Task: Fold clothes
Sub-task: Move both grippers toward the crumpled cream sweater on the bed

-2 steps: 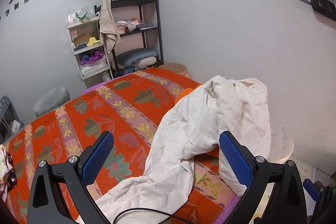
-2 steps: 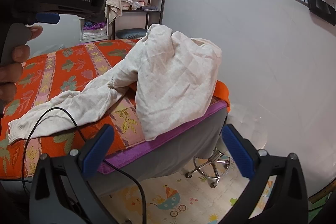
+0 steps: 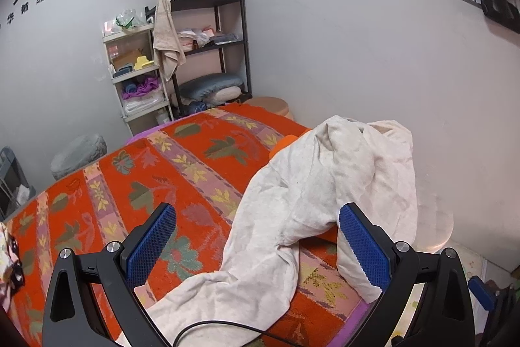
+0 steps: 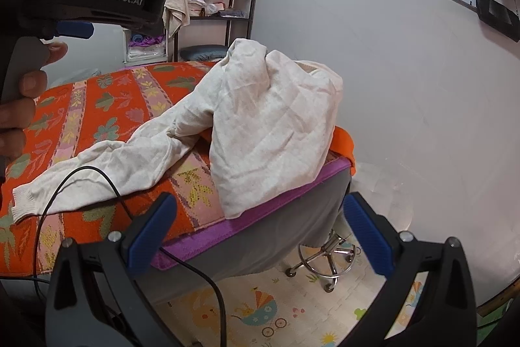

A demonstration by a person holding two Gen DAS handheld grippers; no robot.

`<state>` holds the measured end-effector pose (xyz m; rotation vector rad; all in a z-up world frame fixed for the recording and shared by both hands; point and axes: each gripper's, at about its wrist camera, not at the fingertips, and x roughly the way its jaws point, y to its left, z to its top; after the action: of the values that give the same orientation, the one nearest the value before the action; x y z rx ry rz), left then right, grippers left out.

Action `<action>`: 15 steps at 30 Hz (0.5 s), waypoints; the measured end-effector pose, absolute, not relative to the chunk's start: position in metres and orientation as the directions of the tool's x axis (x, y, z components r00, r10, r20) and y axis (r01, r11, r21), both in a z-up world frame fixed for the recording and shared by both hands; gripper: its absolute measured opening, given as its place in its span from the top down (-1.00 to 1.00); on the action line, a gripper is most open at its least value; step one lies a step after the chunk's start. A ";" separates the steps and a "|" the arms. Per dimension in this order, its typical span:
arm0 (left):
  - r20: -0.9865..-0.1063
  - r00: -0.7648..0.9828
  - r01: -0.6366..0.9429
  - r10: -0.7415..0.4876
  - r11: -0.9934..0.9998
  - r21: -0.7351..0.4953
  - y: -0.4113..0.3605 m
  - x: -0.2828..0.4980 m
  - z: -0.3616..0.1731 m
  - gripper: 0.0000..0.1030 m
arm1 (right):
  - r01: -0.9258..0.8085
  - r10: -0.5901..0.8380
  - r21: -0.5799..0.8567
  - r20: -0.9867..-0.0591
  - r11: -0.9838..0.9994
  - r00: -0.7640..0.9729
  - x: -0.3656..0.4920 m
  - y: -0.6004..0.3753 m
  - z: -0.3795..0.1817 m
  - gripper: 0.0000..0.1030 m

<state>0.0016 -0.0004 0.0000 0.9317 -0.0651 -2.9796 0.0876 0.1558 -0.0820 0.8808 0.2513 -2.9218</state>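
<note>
We see a cream long-sleeved top lying crumpled on a massage bed covered by an orange floral blanket. The top sits at the bed's near right corner, heaped up by the white wall, with one part hanging over the bed's purple-edged side. One sleeve stretches left across the blanket, its ribbed cuff lying flat near the left edge in the right wrist view.

Our left hand-held gripper hovers over the near part of the top, its blue pads spread wide; cloth shows between them but neither pad presses on it. Our right hand-held gripper is also spread wide, holding nothing, poised off the bed's side above a patterned play mat and a wheeled stool base.

A thin black cable loops over the sleeve. At the far wall stand a dark shelf rack with a beige towel draped on it and a white shelf unit.
</note>
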 end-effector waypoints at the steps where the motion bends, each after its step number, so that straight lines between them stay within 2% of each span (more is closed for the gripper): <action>1: -0.570 -0.822 0.006 -0.027 -0.999 0.040 -0.001 0.002 0.000 -0.96 | 0.124 -0.026 -0.138 -0.558 -0.983 -0.830 0.086 0.156 -0.082 -1.00; 4: -0.572 -0.820 0.001 -0.020 -0.999 0.033 0.001 0.006 -0.001 -0.96 | 0.125 -0.019 -0.149 -0.567 -0.981 -0.824 0.083 0.155 -0.083 -1.00; 15: -0.661 -0.750 0.012 0.024 -0.999 -0.051 -0.020 -0.010 -0.014 -0.96 | 0.129 -0.027 -0.149 -0.544 -0.980 -0.839 0.088 0.151 -0.083 -1.00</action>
<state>-0.0103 -0.0205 -0.0138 1.1134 0.0814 -2.9432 0.0878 0.1508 -0.0835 0.8611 0.2754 -2.9233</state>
